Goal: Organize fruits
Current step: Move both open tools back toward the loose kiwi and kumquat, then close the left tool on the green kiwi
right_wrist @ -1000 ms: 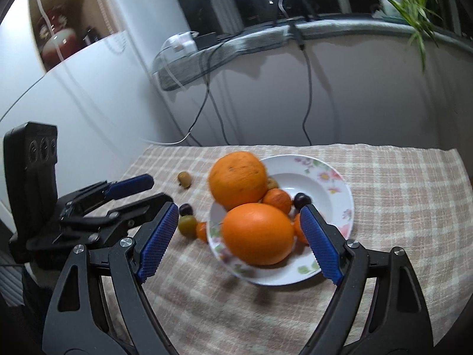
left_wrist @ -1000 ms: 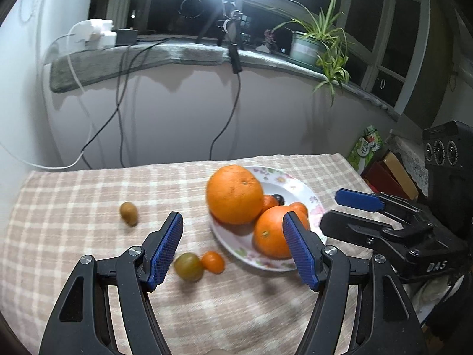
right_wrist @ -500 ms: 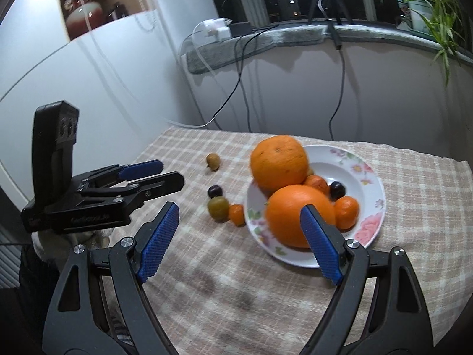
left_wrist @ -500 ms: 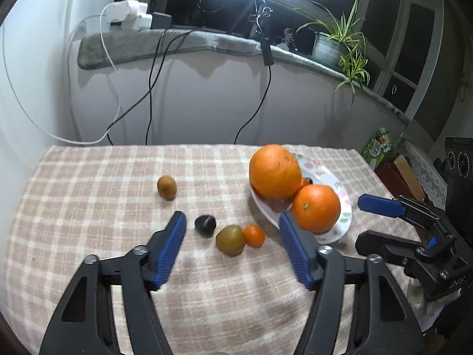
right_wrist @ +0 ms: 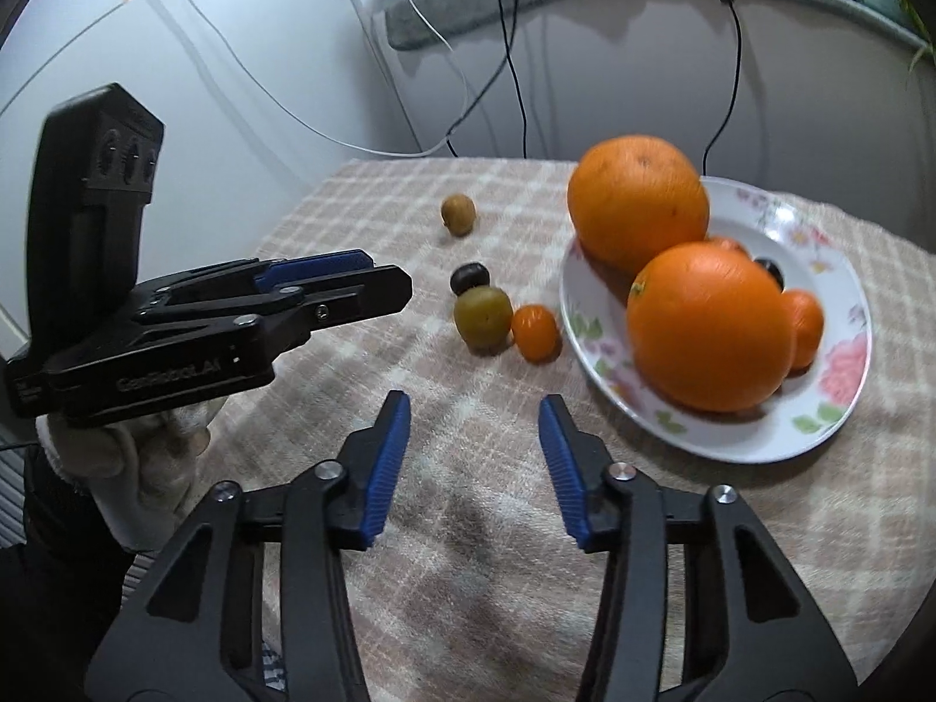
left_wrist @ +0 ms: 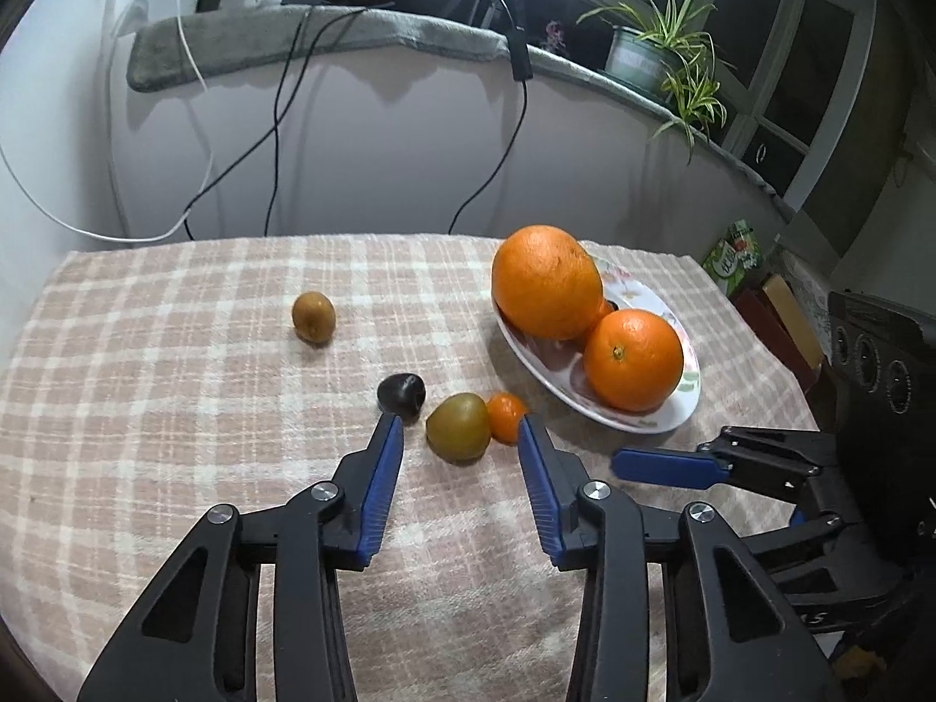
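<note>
A flowered plate [left_wrist: 673, 418] [right_wrist: 830, 421] holds two big oranges [left_wrist: 547, 281] [right_wrist: 711, 324] and some small fruits. On the checked cloth lie a green-brown fruit [left_wrist: 458, 427] [right_wrist: 483, 317], a small orange fruit [left_wrist: 506, 416] [right_wrist: 534, 332], a dark fruit [left_wrist: 401, 393] [right_wrist: 469, 277] and a kiwi-like fruit [left_wrist: 313, 316] [right_wrist: 458, 213]. My left gripper [left_wrist: 461, 430] is open, its fingertips either side of the green-brown fruit. My right gripper [right_wrist: 474, 406] is open and empty, short of the loose fruits.
A wall with hanging cables [left_wrist: 275, 128] and a ledge with a potted plant [left_wrist: 649, 55] stand behind the table. Boxes [left_wrist: 778, 316] lie off the table's right edge. The left gripper's body [right_wrist: 175, 322] is at the left in the right wrist view.
Both grippers have narrowed their jaws. My left gripper moved left and forward from the plate to the loose fruits; the right one also swung toward them.
</note>
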Demonstrator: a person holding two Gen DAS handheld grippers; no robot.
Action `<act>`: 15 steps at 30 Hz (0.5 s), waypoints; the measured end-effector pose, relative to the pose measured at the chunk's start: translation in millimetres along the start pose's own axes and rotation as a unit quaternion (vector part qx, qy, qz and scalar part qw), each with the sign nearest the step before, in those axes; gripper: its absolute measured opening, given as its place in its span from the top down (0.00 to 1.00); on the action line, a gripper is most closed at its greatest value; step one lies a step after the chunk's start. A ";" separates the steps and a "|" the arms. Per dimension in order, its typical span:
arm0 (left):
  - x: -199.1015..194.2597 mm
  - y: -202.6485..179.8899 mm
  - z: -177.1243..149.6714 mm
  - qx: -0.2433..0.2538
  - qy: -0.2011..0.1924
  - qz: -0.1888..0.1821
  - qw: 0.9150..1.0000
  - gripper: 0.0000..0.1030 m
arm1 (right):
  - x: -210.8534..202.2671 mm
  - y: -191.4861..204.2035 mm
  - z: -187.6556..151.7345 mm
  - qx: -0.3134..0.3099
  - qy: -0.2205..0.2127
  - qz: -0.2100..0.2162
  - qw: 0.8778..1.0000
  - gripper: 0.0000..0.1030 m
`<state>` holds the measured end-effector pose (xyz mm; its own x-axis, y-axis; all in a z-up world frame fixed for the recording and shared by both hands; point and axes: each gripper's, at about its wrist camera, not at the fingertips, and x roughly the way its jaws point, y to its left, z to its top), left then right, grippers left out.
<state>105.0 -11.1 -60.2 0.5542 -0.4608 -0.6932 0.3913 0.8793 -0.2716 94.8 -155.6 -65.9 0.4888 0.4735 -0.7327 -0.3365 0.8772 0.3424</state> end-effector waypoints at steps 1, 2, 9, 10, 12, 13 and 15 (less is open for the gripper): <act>1.6 0.4 -0.2 0.000 0.002 -0.002 1.000 0.63 | 3.2 -0.7 0.2 0.004 0.001 -0.001 1.000 0.59; 3.0 0.9 -0.7 0.001 0.004 -0.004 1.000 0.64 | 5.3 -1.4 0.5 0.008 0.002 -0.002 1.000 0.62; 12.6 -2.3 -0.1 0.013 0.017 -0.016 1.000 0.66 | 20.8 -0.3 1.5 0.023 0.007 -0.010 1.000 0.64; 14.1 -3.1 0.4 0.016 0.018 -0.018 1.000 0.66 | 22.7 0.4 1.8 0.024 0.007 -0.009 1.000 0.64; 17.1 -4.0 1.8 0.019 0.020 -0.019 0.999 0.66 | 25.7 1.6 2.0 0.022 0.007 -0.011 1.000 0.64; 18.9 -4.1 2.3 0.021 0.022 -0.020 0.999 0.66 | 27.4 2.2 2.2 0.022 0.008 -0.012 1.000 0.64; 23.3 -5.1 3.3 0.027 0.026 -0.020 0.999 0.66 | 32.8 4.4 5.0 0.021 0.010 -0.012 1.000 0.64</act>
<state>118.3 -26.7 -72.7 0.4996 -0.4868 -0.7166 0.4514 0.8523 -0.2643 113.4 -135.8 -85.4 0.4799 0.4503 -0.7529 -0.2904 0.8914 0.3481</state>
